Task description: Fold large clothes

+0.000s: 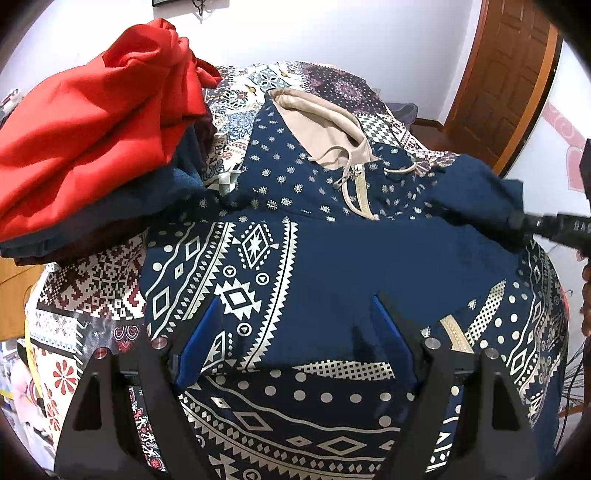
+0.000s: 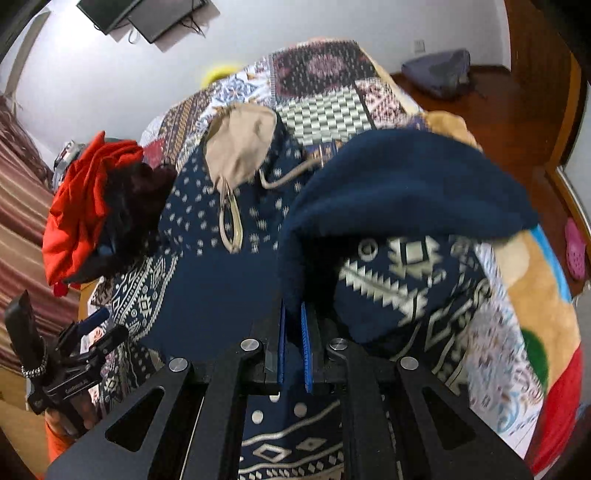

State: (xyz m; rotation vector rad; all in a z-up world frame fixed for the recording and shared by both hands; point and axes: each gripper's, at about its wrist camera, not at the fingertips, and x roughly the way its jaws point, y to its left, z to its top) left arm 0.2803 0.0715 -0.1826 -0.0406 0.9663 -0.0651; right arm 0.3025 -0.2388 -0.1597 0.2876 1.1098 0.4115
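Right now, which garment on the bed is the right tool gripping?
The navy patterned hoodie, by its lifted fleece-lined edge in the right tool; the red garment lies piled aside, untouched.

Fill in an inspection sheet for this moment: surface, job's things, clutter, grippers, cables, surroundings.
Surface: bed under a patchwork bedspread.
Job's things: navy patterned hoodie spread flat, beige-lined hood away from the camera; one sleeve lifted.
Clutter: red garment heaped on dark clothes beside the hoodie.
Grippers: left hand-held gripper open above the hoodie; right hand-held gripper shut on the sleeve.
Cables: wires hanging from a wall screen.
Surroundings: wooden door, white wall.
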